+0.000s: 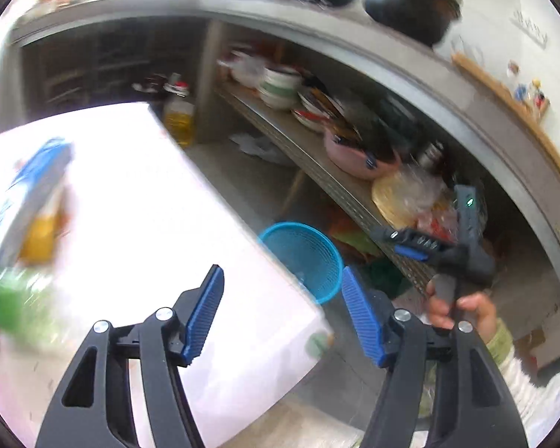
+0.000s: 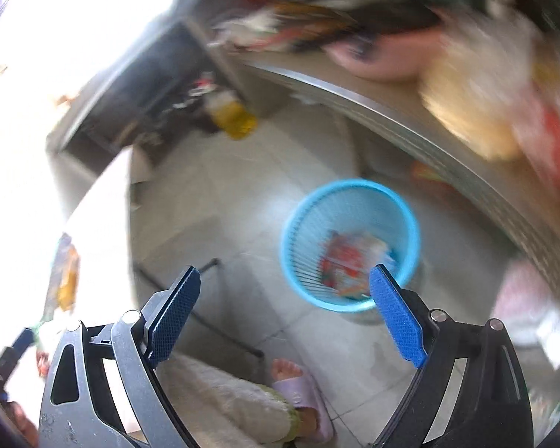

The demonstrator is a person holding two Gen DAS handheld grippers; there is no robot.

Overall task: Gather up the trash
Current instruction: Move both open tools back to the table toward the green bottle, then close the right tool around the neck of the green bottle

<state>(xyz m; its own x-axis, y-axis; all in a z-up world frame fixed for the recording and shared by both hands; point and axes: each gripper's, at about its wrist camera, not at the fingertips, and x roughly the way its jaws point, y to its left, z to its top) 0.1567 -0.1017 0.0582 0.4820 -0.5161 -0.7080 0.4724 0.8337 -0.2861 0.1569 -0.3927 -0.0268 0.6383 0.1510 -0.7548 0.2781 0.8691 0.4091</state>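
The white table (image 1: 138, 194) fills the left half of the left wrist view, its surface blown out by daylight; it serves as the place where the rubbish lies waiting, within reach of both tools. On it, at the far left of that frame, lies a blue and white carton (image 1: 22, 201) with an orange picture on it, and below that a green wrapper (image 1: 7, 298), both blurred; these look like the trash not yet collected.

The steel shelving (image 1: 317, 156) runs diagonally across the upper right of the same frame, stacked with bowls and plates, a pink basin (image 1: 354, 156) and a bagged yellow item; this is kitchen storage, apparently not part of the job.

The blue mesh wastebasket (image 2: 349, 246) stands on the tiled floor at centre right of the right wrist view, between the table and the shelving, so that things can be dropped in from above; a red and white wrapper (image 2: 351, 257) already lies inside it.

The right gripper (image 2: 283, 313) hangs above the floor just left of the basket's mouth, its jaws spread wide and holding nothing; in my judgement it has room to go for the next piece. The left gripper (image 1: 282, 313) is likewise spread and empty, over the table's near edge; it points at the basket, well apart from the carton.
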